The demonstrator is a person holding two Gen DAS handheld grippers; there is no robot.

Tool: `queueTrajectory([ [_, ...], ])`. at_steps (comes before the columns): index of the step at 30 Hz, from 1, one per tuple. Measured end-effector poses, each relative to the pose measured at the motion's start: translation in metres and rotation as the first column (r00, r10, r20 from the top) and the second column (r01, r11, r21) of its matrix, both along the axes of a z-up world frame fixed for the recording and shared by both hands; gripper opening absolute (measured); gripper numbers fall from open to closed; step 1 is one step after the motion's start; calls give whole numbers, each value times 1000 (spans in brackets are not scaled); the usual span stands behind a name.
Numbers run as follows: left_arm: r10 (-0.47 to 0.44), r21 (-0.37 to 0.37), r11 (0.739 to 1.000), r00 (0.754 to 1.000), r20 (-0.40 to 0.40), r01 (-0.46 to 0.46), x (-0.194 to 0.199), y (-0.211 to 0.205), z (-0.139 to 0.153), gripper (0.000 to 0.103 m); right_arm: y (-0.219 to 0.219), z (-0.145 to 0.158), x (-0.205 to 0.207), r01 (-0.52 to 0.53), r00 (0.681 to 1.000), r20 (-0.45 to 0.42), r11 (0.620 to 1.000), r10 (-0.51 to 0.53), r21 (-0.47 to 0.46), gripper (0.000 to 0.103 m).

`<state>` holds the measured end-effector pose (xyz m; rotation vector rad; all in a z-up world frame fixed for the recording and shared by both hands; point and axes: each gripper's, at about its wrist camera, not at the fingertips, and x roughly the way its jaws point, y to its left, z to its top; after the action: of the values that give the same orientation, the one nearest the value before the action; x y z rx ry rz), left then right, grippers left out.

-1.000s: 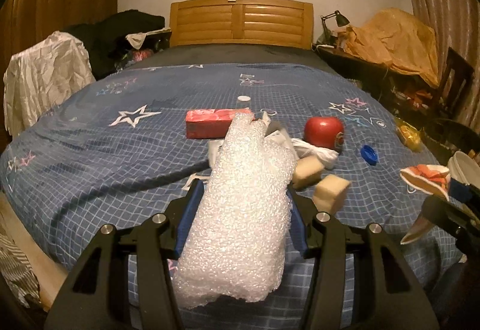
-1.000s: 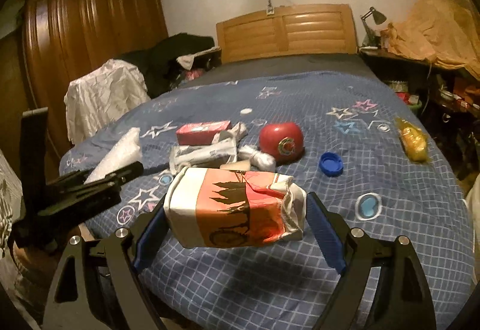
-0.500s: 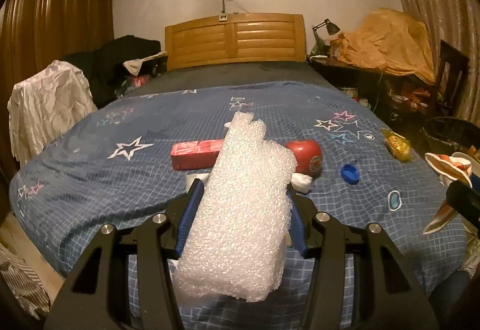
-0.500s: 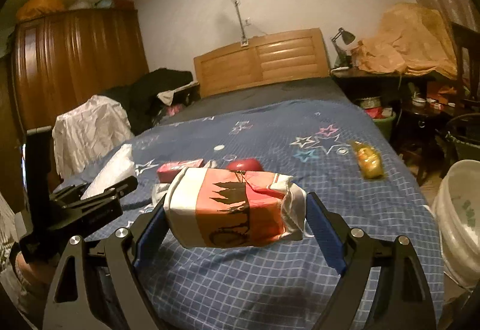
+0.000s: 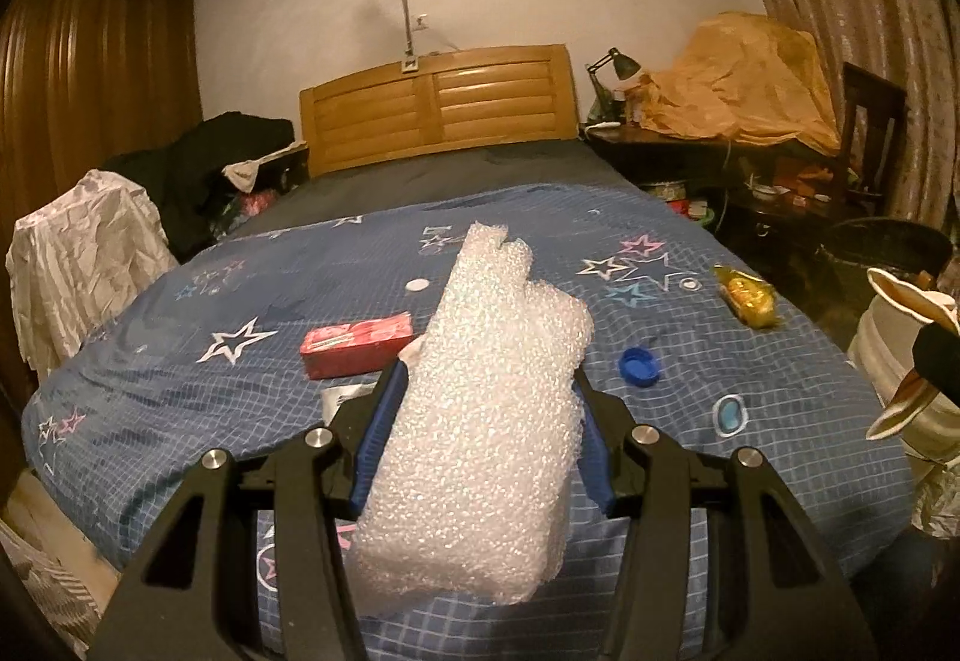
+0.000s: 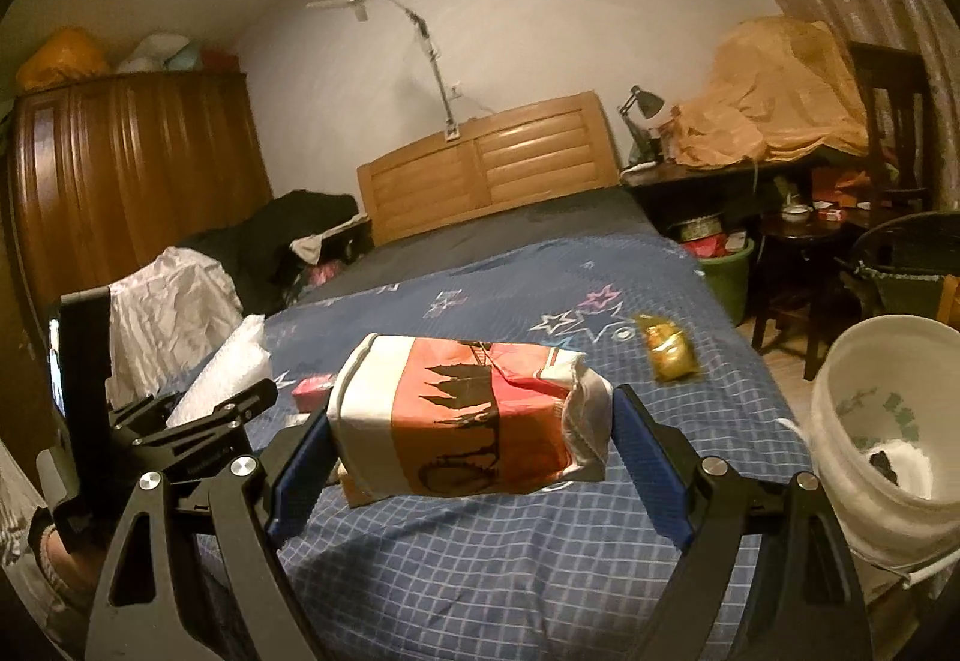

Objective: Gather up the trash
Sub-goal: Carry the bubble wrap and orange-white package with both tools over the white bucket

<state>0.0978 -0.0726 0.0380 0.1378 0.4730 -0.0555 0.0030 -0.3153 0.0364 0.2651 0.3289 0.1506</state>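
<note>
My left gripper (image 5: 483,421) is shut on a white bubble-wrap wad (image 5: 480,421), held above the near edge of the blue star-patterned bed (image 5: 180,361). My right gripper (image 6: 474,439) is shut on an orange-and-white crumpled bag (image 6: 468,415), held above the bed's near right side. A white bucket (image 6: 882,421) with trash inside stands to the right of the bed. On the bed lie a red box (image 5: 357,340), a blue cap (image 5: 639,367), a yellow wrapper (image 5: 747,295) and a small white cap (image 5: 416,284). The left gripper shows in the right wrist view (image 6: 198,421).
A wooden headboard (image 5: 438,108) is at the far end. A wardrobe (image 6: 120,181) and clothes-draped chair (image 5: 78,265) stand left. A cluttered desk with lamp (image 5: 720,120), a dark chair and a green bin (image 6: 726,271) stand right of the bed.
Both grippers have pulled back and up from the bed with their loads and swung right. The white bucket has come into the right wrist view.
</note>
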Motion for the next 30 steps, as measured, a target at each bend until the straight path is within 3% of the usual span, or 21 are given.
queueTrajectory([
  [8,-88,1,996,996,25,88,-2,-51,9,49,-50,13,-30,107,993,52,994,-106,-2,87],
  [15,-213,9,977,976,38,213,4,-119,16,49,-125,16,-62,267,961,69,964,-267,9,87],
  [23,-353,2,936,935,37,353,11,-201,13,49,-212,11,-84,422,906,56,906,-420,-21,87],
  [30,-472,3,882,882,8,472,19,-265,1,49,-269,10,-89,507,862,42,857,-505,-89,87],
])
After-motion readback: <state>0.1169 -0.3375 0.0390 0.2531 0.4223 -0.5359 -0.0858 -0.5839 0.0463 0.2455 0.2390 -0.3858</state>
